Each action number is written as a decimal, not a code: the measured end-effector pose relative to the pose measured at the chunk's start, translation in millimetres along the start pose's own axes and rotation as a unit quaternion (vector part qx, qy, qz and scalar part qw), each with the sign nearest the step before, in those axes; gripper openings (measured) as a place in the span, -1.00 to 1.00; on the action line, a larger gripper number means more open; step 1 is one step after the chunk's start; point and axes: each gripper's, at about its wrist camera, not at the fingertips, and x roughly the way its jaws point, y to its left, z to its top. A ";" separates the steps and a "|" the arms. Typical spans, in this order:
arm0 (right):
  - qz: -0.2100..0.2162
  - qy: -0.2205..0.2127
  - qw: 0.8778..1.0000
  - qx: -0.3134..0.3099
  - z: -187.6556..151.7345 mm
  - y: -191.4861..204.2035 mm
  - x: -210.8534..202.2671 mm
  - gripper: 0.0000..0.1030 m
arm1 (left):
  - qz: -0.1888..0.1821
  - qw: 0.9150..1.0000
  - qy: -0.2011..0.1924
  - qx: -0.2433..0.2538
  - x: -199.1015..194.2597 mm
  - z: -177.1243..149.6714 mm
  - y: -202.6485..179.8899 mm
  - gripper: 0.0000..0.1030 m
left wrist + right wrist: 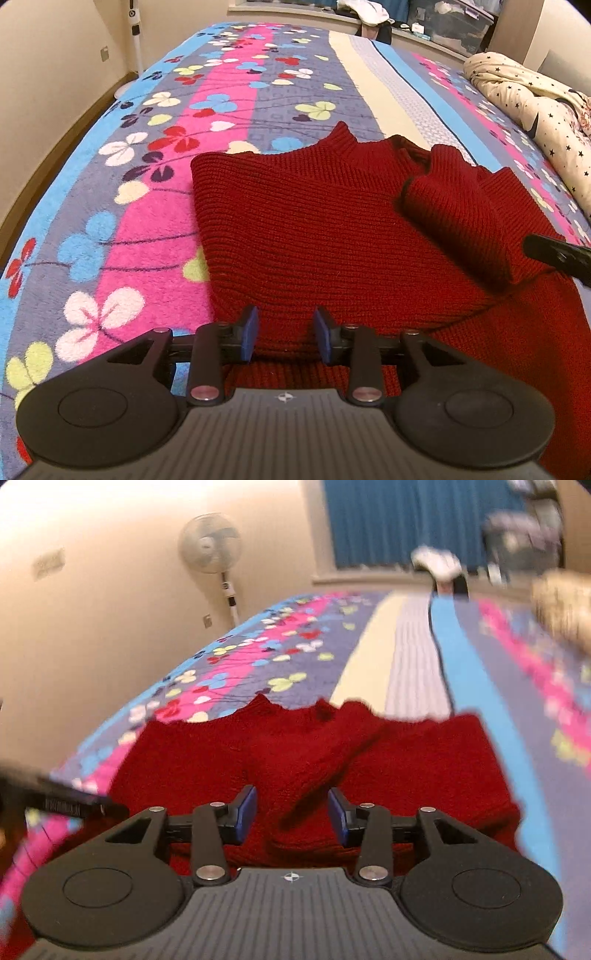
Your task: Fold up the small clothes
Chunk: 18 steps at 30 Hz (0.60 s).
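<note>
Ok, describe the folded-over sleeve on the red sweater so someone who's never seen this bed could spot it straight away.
Start with the flowered blanket covering the bed, then find the red knit sweater lying on its near end. The sleeve is the thick band crossing the sweater's right half diagonally, from near the collar toward the near edge. It is the only raised, doubled layer on the otherwise flat knit.

Warm indoor light, moderately bright. Left wrist view sharp; strong fisheye bending at edges. Right wrist view motion-blurred, worst upper right; glare washing out wall upper left.
</note>
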 end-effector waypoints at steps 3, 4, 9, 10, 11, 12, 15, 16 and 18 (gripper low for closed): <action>0.027 0.013 0.998 0.057 -2.1 -11.2 21.2 -0.09 | 0.004 1.000 -0.001 0.005 2.2 -0.9 -2.0 -0.24; 0.028 0.017 0.997 0.070 -2.4 -13.0 26.8 -0.09 | 0.005 1.000 -0.001 0.009 2.7 -1.2 -2.5 -0.24; 0.027 0.024 0.994 0.104 -2.8 -17.9 35.1 -0.08 | 0.007 1.000 -0.002 0.016 3.0 -1.8 -3.8 -0.23; 0.023 0.020 0.994 0.102 -1.8 -17.7 35.3 -0.09 | 0.007 1.000 -0.001 0.015 3.2 -1.5 -3.6 -0.23; 0.019 0.016 0.994 0.103 -1.7 -18.5 33.2 -0.09 | 0.007 1.000 -0.001 0.014 3.0 -1.6 -4.2 -0.23; 0.017 0.011 0.994 0.107 -0.8 -19.3 32.8 -0.09 | 0.008 1.000 -0.001 0.014 3.0 -1.5 -4.4 -0.23; 0.028 -0.003 0.993 0.113 1.6 -19.4 31.7 -0.33 | 0.010 1.000 -0.001 0.017 3.6 -1.7 -4.3 -0.23; 0.031 -0.004 0.993 0.110 2.3 -18.6 31.9 -0.59 | 0.010 1.000 -0.001 0.018 3.6 -1.9 -4.5 -0.23; 0.028 -0.009 0.994 0.101 2.4 -15.8 31.4 -0.78 | 0.010 1.000 -0.001 0.017 3.5 -1.9 -3.7 -0.23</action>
